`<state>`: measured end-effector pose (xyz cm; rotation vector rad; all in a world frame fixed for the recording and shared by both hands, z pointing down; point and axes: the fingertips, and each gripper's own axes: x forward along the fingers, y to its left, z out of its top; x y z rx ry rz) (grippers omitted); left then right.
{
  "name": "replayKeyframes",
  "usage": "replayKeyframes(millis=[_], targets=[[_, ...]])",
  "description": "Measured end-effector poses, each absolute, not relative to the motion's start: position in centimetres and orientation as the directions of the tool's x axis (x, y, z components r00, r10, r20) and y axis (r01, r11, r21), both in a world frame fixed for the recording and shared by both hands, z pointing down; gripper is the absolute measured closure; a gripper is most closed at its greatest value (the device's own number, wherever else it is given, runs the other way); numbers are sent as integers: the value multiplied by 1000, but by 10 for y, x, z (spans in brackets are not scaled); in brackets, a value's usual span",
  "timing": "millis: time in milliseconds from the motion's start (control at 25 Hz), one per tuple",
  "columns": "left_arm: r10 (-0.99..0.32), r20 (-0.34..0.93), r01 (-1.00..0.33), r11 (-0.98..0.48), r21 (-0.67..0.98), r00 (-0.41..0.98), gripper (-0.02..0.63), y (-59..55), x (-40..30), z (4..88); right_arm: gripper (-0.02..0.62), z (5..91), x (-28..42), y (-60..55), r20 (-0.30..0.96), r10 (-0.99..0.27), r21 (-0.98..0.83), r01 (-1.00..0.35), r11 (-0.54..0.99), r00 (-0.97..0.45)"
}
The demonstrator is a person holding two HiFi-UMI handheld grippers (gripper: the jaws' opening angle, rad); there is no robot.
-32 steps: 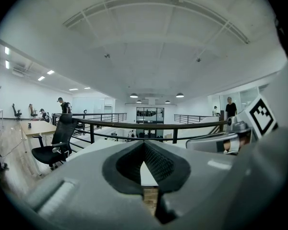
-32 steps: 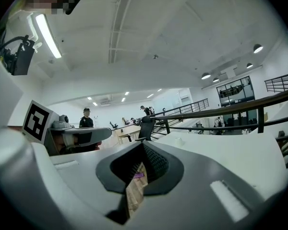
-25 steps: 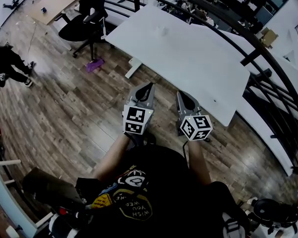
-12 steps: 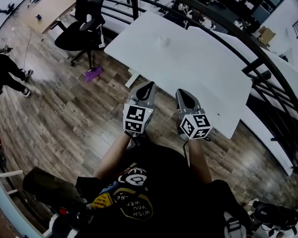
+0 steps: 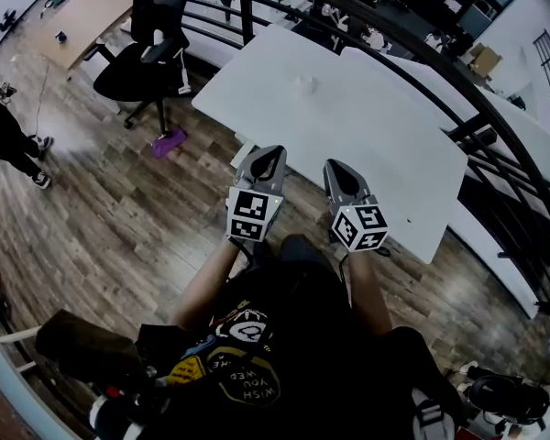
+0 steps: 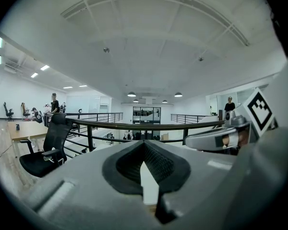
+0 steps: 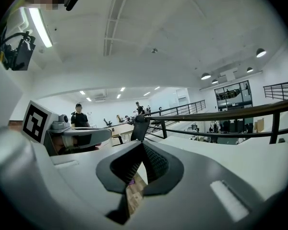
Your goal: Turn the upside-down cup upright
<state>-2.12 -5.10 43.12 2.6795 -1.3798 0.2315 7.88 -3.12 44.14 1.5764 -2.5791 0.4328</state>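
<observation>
A small whitish cup (image 5: pixel 304 84) stands on the far part of the white table (image 5: pixel 367 145); it is too small to tell which way up it is. My left gripper (image 5: pixel 273 155) and right gripper (image 5: pixel 335 168) are held side by side over the wooden floor, pointing at the table's near edge and well short of the cup. Both are shut with nothing between their jaws. The left gripper (image 6: pixel 144 145) in its own view shows closed jaws, with the right gripper beside it. The right gripper (image 7: pixel 142 148) also shows closed, empty jaws. The cup is not visible in either gripper view.
A black office chair (image 5: pixel 145 55) stands left of the table, with a purple object (image 5: pixel 169 142) on the floor near it. A black railing (image 5: pixel 481 122) curves behind the table. A wooden desk (image 5: pixel 78 12) is far left, and a person (image 5: pixel 5 145) stands at the left edge.
The table and cup have drawn nearer in the head view as both grippers moved forward together toward the table. Their jaws stayed shut.
</observation>
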Motion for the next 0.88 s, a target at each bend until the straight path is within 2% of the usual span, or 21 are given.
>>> replayKeyframes(millis=[440,880], targets=[[-782,211,-804,-593,40,587,603,-77,-4,448,594,454,92,-62,235,-861,-193,-890,414,-451],[-768,200,-792,-602,102,609,603,-151,25,475,594,475,119,-132,249,-842,-203,-876,438,-479]])
